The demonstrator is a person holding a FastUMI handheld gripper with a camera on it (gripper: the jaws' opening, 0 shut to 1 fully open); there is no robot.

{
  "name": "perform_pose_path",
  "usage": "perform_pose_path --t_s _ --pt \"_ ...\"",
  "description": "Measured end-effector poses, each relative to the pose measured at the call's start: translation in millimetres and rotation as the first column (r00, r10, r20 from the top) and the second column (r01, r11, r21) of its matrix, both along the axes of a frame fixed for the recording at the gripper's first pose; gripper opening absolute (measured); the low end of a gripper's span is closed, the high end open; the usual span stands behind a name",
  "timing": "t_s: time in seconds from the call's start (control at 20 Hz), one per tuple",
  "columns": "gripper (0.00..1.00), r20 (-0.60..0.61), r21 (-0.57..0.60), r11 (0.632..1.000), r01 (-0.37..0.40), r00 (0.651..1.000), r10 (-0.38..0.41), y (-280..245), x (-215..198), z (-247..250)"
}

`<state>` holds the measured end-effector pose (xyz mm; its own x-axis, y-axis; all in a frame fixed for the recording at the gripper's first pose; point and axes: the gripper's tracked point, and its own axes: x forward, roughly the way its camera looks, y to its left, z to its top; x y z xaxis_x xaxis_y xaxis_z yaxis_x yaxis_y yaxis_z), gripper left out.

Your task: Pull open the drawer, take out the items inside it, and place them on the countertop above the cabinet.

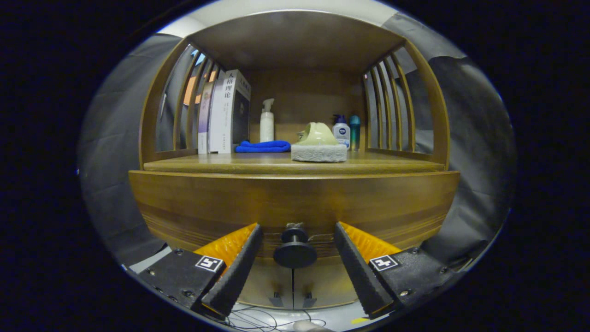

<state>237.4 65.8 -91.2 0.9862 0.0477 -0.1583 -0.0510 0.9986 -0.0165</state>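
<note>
A wooden drawer front spans the cabinet, and it looks closed. Its round dark knob sticks out from the lower middle. My gripper is open, one finger on each side of the knob, with a gap to both fingers. The countertop lies just above the drawer, under a wooden shelf frame. A pale green brush with a white scrubbing pad rests on the countertop near its front, right of centre. The drawer's contents are hidden.
At the back of the countertop stand several books, a white pump bottle, a folded blue cloth and two small bottles. Slatted wooden sides close off left and right. Lower cabinet doors sit below the knob.
</note>
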Motion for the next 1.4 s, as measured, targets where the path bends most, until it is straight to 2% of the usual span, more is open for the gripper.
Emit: perform_pose_path --t_s 0.25,0.45,0.7,0.85,1.05,1.4 --pt "1.0 0.007 0.001 1.0 0.004 1.0 -0.004 1.3 17.7 0.1" --pt "1.0 0.024 0.005 1.0 0.003 1.0 -0.003 2.1 14.7 0.3" --pt "1.0 -0.05 0.036 0.999 0.002 0.999 0.0 -3.9 8.0 -2.9" --pt "1.0 -0.032 0.041 0.999 0.011 0.999 -0.01 -20.0 -17.1 14.0" --pt "1.0 -0.004 0.034 0.999 0.012 1.0 -0.012 -47.1 -79.1 43.0" --pt "1.0 0.116 0.039 0.999 -0.01 0.993 0.006 -91.5 -185.2 92.2"
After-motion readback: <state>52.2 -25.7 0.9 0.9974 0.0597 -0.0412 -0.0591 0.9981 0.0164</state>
